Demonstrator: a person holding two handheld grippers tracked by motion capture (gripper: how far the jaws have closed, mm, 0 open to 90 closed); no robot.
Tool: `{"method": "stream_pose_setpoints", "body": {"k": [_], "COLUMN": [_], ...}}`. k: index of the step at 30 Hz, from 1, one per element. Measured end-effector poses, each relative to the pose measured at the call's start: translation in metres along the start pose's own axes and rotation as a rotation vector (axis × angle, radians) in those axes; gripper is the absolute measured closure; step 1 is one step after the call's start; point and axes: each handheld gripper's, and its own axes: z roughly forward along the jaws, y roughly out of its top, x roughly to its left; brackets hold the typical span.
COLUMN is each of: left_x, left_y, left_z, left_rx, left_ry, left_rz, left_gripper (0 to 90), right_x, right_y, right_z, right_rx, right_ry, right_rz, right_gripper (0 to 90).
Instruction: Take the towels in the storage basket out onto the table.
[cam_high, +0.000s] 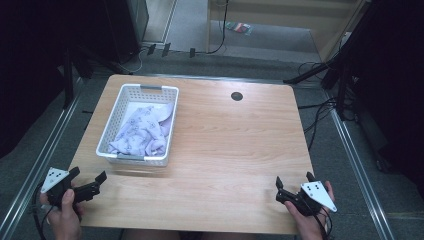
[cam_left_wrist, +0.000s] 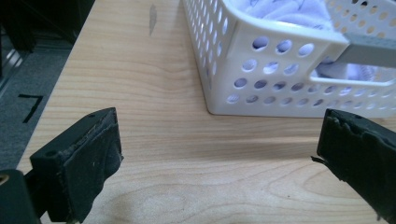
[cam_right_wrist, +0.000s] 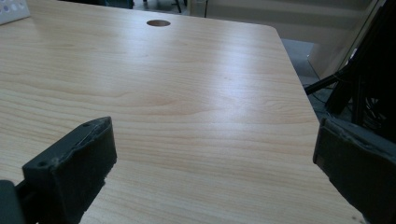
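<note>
I held my left gripper and right gripper at the near edge of the table, their worn black jaws wide apart and empty. Beyond the left one sat a white perforated plastic basket, rectangular, with crumpled pale lilac cloth inside.

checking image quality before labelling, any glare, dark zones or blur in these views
High view: surroundings nearly black, table evenly lit. Right gripper view: pale glare streak across the wood, jaws soft. Left gripper view: basket slightly blown out, jaws blurred.
</note>
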Motion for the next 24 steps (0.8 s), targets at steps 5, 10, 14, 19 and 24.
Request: {"method": "stream_pose_setpoints", "body": {"k": [5, 10, 14, 19, 24], "left_x": [-0.002, -0.011, -0.029, -0.051, -0.057], "left_y": [0.028, 0.061, 0.088, 0.120, 0.133], "left_z": [-0.009, -0.002, 0.012, 0.033, 0.044], "left_rx": [0.003, 0.102, 0.198, 0.300, 0.348], "left_ry": [-0.005, -0.079, -0.139, -0.164, -0.186], "left_rz": [0.001, 0.025, 0.123, 0.195, 0.200], "left_gripper": [0.0, 0.0, 0.0, 0.0, 0.0], "right_x": [-0.001, -0.002, -0.005, -0.004, -0.005], "right_y": [0.000, 0.000, 0.000, 0.000, 0.000], "right_z": [0.000, -0.001, -0.001, -0.001, -0.001], "right_rx": [0.006, 0.002, 0.004, 0.005, 0.002], "right_ry": [-0.005, -0.003, -0.003, 0.004, 0.016], "right_rz": [0.018, 0.033, 0.059, 0.049, 0.063], "right_gripper": [0.0, 0.0, 0.0, 0.0, 0.0]}}
